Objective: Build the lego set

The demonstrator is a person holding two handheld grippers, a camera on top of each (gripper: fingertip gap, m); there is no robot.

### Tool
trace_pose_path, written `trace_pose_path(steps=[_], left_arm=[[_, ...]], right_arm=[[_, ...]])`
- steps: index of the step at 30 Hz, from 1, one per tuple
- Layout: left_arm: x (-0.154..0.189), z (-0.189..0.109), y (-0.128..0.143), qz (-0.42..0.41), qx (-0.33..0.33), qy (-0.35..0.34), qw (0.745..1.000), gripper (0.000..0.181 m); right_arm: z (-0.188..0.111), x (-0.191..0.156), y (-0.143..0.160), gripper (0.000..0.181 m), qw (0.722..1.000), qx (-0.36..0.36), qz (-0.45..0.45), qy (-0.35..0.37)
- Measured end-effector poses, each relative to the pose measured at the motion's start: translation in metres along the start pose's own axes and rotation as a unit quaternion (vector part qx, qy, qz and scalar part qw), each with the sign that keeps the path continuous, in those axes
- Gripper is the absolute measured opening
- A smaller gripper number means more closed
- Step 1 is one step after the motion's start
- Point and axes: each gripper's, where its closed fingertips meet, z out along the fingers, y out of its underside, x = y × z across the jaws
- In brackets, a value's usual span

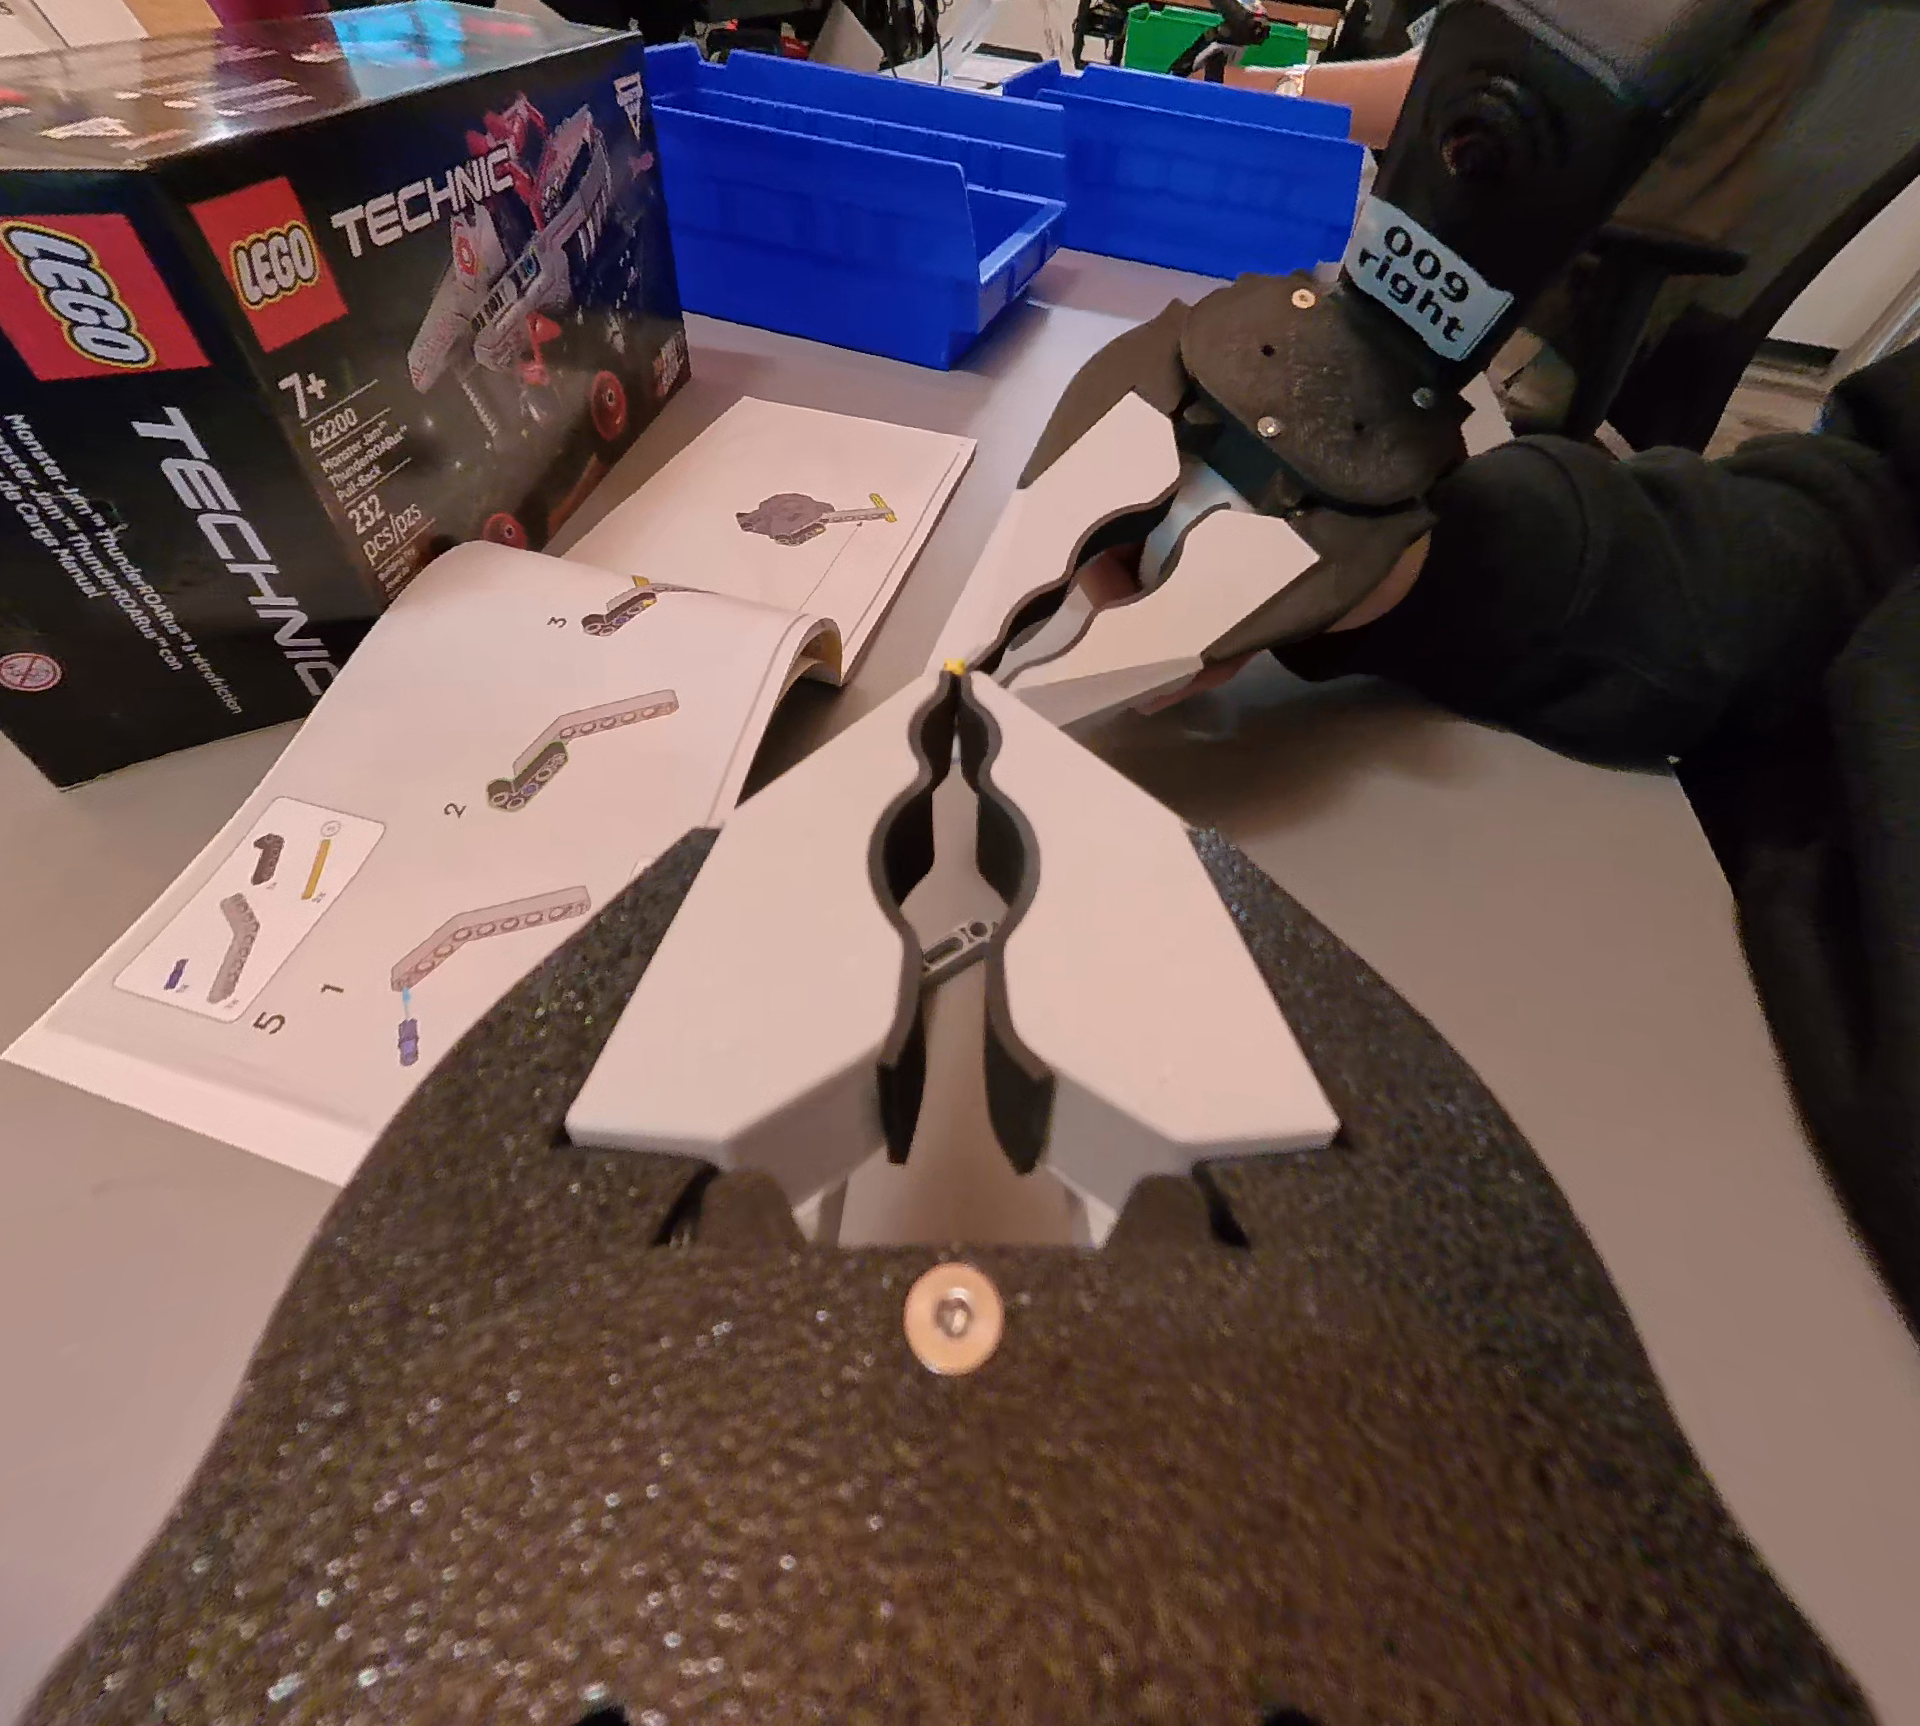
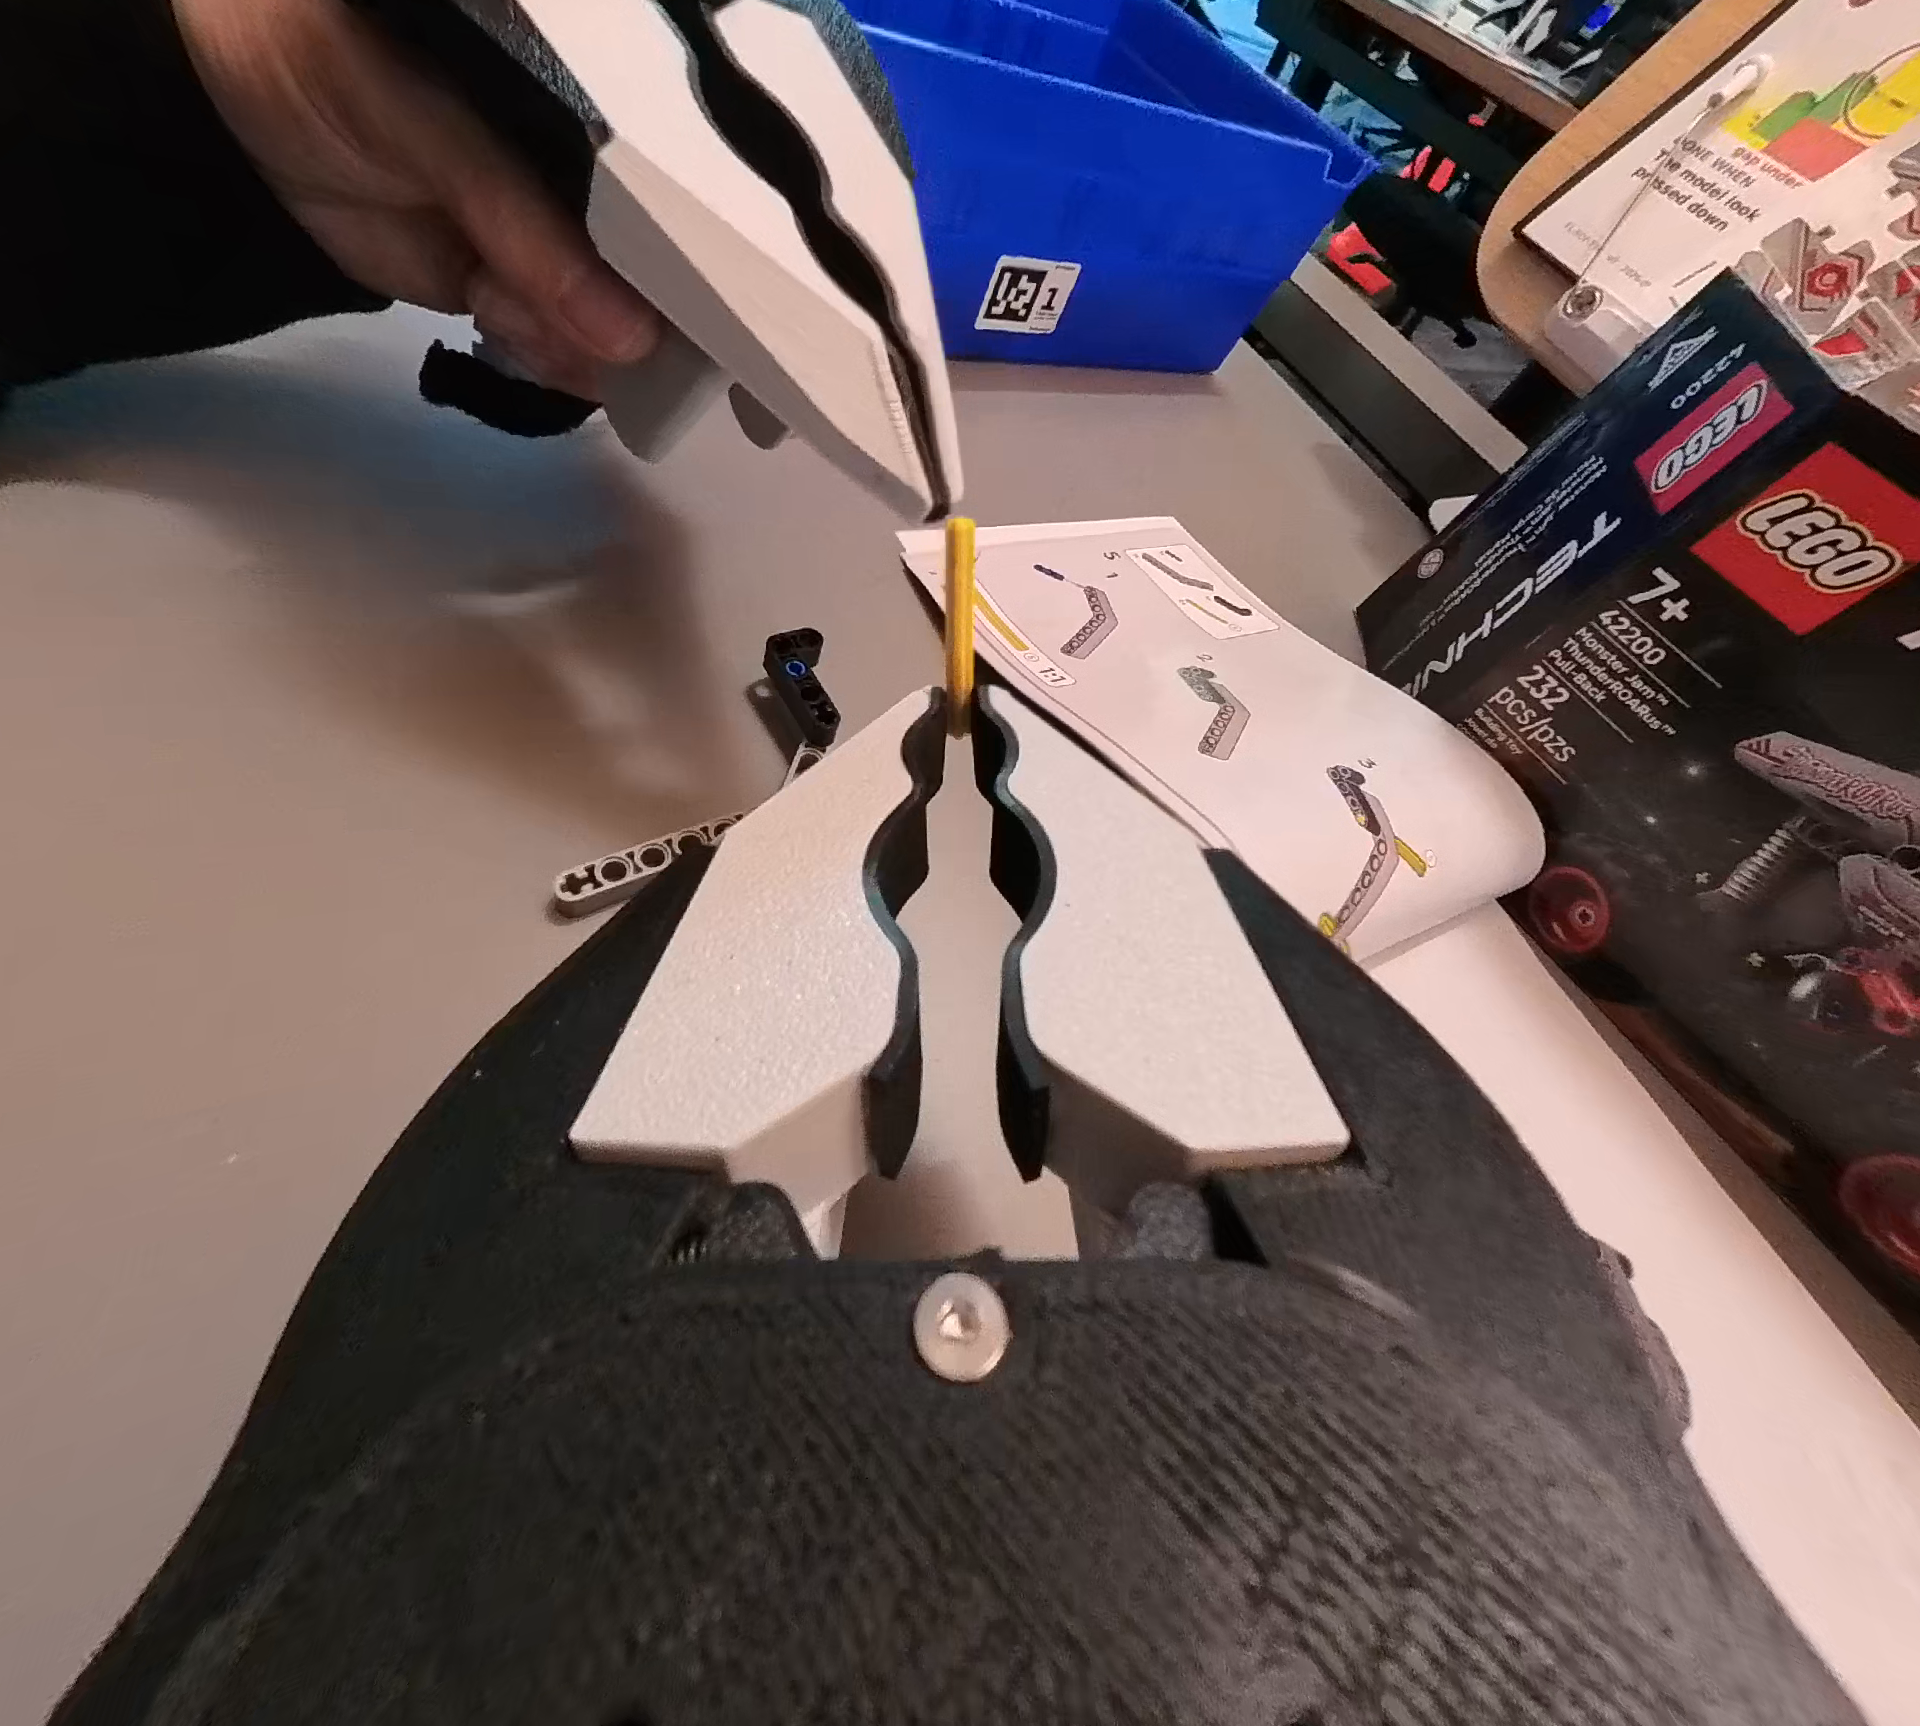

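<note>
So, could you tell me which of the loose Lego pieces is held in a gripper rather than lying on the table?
The yellow axle: the right gripper pinches its lower end, upright. The black bent piece and grey beam lie flat on the table.

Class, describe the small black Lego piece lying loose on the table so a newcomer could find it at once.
Start at the open instruction booklet on the grey table. Just left of its near corner lies the black bent piece, a short angled beam with holes. Unlike the longer pale grey beam beside it, it is dark with a blue-ringed hole.
</note>
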Motion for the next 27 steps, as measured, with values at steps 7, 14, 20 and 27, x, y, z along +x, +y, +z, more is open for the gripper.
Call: trace_pose_path(steps=[7,14,20,27], left_arm=[[0.001,0.0,0.001,-0.001,-0.004,0.001,1.0,0.0],[-0.003,0.0,0.0,0.0,-0.002,-0.012,1.0,0.01],[-0.007,-0.004,0.0,0.012,-0.003,-0.026,1.0,0.009],[0.001,-0.006,0.002,0.018,-0.011,0.0,1.0,0.005]], right_arm=[[0.001,-0.002,0.001,0.002,1.0,-0.008,-0.011,0.0],[0.001,-0.001,0.001,0.002,1.0,-0.008,-0.003,0.001],[0.0,-0.002,0.0,0.002,1.0,-0.002,0.004,-0.005],[0.001,-0.008,-0.003,0.002,1.0,0.006,0.004,-0.018]])
